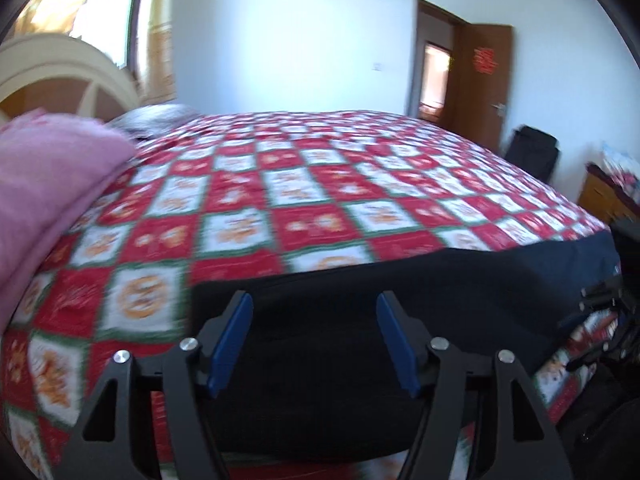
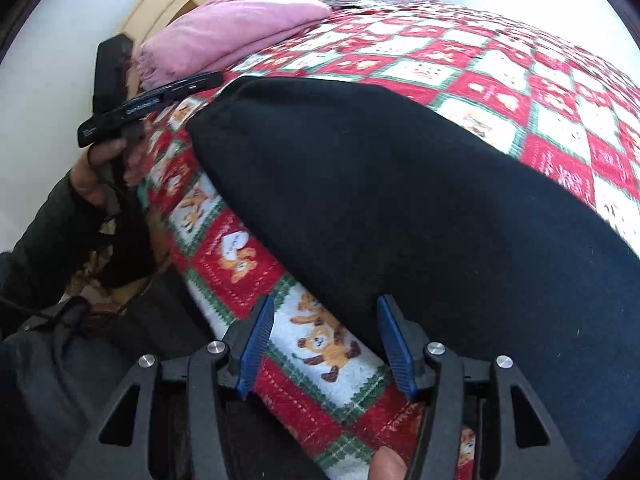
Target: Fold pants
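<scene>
Dark navy pants (image 1: 420, 292) lie flat along the near edge of the bed, on a red, white and green checked bedspread (image 1: 248, 200). My left gripper (image 1: 314, 308) is open, its blue pads (image 1: 234, 340) spread just above the pants' left end, holding nothing. In the right wrist view the pants (image 2: 400, 184) stretch away to the upper left. My right gripper (image 2: 326, 312) is open over the bedspread edge (image 2: 320, 344), right beside the pants' near hem. The left gripper body (image 2: 132, 108) and the hand holding it show at far left.
A folded pink blanket (image 1: 52, 184) and a grey pillow (image 1: 156, 120) lie by the cream headboard (image 1: 68, 80). A brown door (image 1: 484, 80) stands open at the back right. A dark bag (image 1: 532, 152) and a wooden cabinet (image 1: 604, 196) sit beyond the bed's right side.
</scene>
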Demonstrator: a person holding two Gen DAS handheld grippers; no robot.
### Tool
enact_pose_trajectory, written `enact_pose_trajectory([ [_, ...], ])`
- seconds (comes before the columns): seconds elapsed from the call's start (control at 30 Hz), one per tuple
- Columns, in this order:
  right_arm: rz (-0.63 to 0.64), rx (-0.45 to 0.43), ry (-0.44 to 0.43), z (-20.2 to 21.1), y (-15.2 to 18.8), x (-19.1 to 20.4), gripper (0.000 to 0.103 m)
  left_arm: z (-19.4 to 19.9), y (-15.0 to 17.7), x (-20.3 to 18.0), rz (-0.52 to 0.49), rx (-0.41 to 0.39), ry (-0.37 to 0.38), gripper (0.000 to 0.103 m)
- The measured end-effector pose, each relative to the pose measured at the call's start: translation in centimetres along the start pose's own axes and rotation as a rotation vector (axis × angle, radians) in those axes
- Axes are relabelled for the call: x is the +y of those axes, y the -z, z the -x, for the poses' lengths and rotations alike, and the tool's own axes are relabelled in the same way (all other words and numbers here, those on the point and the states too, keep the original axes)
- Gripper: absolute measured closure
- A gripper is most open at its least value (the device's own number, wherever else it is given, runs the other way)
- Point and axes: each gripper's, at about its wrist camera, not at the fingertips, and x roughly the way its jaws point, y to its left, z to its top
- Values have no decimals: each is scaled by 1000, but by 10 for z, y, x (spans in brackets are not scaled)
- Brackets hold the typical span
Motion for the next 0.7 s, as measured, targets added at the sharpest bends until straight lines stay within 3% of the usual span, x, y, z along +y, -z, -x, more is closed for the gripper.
enact_pose_trajectory([
  [0.07,-14,-43,-15,11,-16,-7,47,-12,1,-19,-35,19,35,34],
  [0.2,-70,-138,14,23,-57,-26,47,-34,19,-33,-113,90,-4,34],
  [0.27,-117,-158,14,18,-73,-38,47,-39,28,-29,-101,129,-2,34],
  [0.47,-195,-136,-24,-17,-105,-64,48,-25,41,-25,-86,108,23,33],
  [0.57,-263,-138,-39,-28,-115,-79,49,-19,34,-24,-25,92,43,33],
  [0.6,-272,-131,-49,-30,-116,-81,55,-18,30,-23,-5,80,54,32],
  [0.7,-248,-74,-73,-43,-113,-76,59,-16,17,-31,-11,37,67,22],
])
